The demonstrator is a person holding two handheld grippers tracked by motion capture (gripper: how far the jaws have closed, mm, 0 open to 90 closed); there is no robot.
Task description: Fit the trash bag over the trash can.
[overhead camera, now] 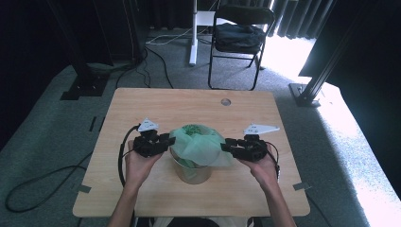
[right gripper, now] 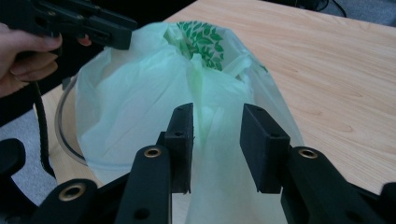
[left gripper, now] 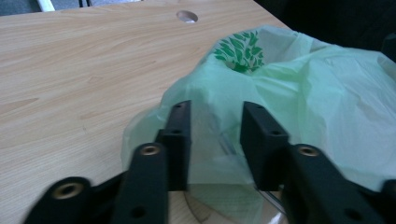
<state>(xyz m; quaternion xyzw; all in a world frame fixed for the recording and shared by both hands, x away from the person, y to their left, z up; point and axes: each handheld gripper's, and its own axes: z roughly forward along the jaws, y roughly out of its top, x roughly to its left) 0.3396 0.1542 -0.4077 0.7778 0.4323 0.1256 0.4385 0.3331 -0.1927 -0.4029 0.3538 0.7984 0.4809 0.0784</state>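
A pale green bag (overhead camera: 198,144) is seen in a small bin (overhead camera: 191,171) at the middle of the table (overhead camera: 142,109). The left gripper (overhead camera: 166,142) and the right gripper (overhead camera: 226,147) are held at its left and right sides. Both pairs of jaws are kept partly open around the film, and it cannot be told if the film is pinched.

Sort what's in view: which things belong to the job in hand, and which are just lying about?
In the job:
green bag
bin under it
left tool
right tool

Lying about:
folding chair
floor cables
white stand
table, bearing the work
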